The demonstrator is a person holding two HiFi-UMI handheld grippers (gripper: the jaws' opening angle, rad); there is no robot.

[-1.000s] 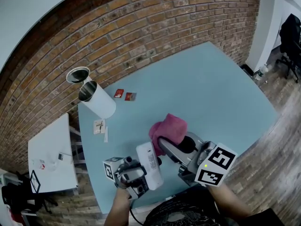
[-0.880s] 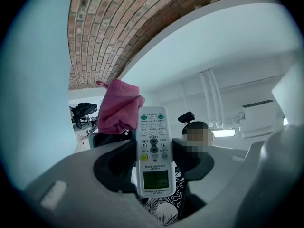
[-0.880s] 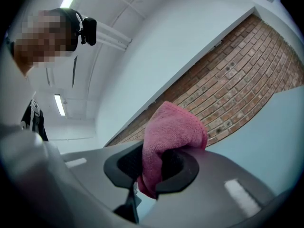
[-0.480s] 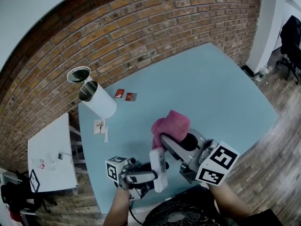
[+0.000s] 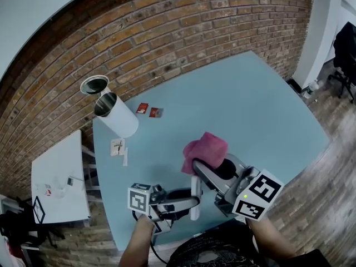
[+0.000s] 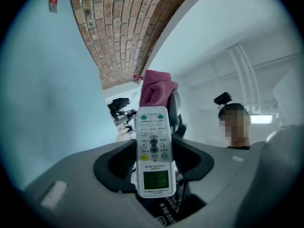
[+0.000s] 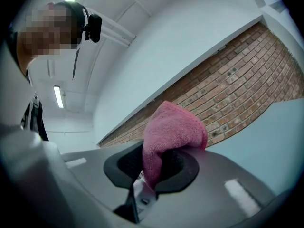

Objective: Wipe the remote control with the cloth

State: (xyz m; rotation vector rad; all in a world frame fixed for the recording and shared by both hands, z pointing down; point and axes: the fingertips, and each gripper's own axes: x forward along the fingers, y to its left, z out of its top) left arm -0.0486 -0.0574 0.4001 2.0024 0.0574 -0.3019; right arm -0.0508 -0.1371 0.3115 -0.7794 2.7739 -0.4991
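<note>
Left tongs (image 6: 154, 163) clamped across the remote control (image 6: 153, 146), which we hold jutting clear of the jaws so its keypad is exposed; right tongs (image 7: 156, 167) pinch the pink cloth (image 7: 172, 129) just beyond its far end, poised, we judge, for wiping above the table (image 5: 250, 110).

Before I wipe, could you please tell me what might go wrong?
The left tool grips the remote only by its display end, so wiping pressure could lever it loose. It is near the table edge; a drop may hit the floor. The right tool could scrape past the bunched cloth.
</note>
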